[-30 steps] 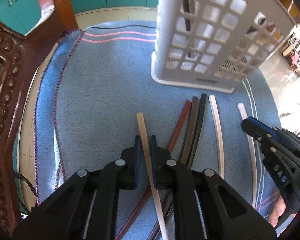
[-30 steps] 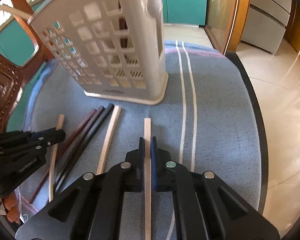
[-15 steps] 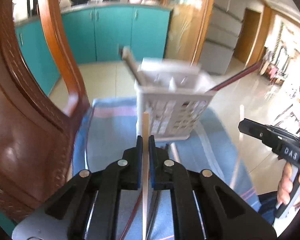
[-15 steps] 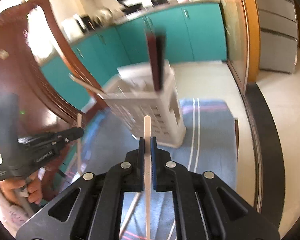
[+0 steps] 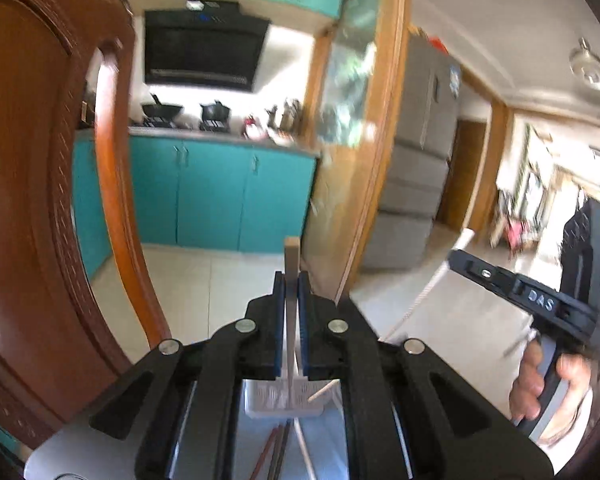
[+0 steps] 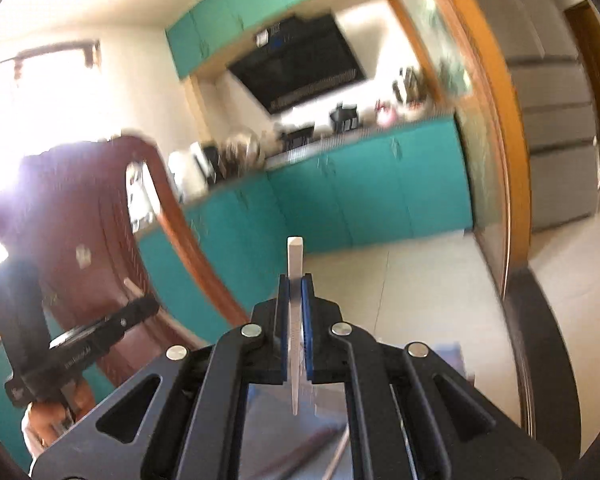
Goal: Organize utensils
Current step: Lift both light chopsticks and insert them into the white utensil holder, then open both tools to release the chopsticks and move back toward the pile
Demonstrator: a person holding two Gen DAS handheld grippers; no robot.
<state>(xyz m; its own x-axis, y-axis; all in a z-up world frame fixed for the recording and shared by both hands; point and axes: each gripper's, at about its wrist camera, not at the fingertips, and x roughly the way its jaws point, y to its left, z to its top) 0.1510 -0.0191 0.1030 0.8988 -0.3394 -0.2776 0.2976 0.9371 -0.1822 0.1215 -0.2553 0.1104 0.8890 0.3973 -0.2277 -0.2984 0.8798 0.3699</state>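
My left gripper [image 5: 292,280] is shut on a tan chopstick [image 5: 291,252], held high and pointing nearly level into the kitchen. Far below, between its arms, I see the white slotted basket [image 5: 278,402] and several dark and white chopsticks [image 5: 281,450] lying on the blue mat. My right gripper [image 6: 296,282] is shut on a white chopstick [image 6: 294,258], also raised. Each gripper shows in the other's view: the right one [image 5: 458,258] with its white stick at the right, the left one [image 6: 150,306] at the left. A hand [image 5: 540,380] holds the right gripper's handle.
A carved brown wooden chair [image 5: 32,200] stands close on the left. Teal cabinets [image 5: 220,200] line the far wall under a black hood. A wooden door frame [image 5: 380,160] and a grey fridge [image 5: 420,160] stand to the right. Pale floor tiles [image 6: 420,280] lie ahead.
Both grippers have lifted off the mat with their chopsticks and tipped up from looking down to almost level. The basket has slid to the bottom of the left view.
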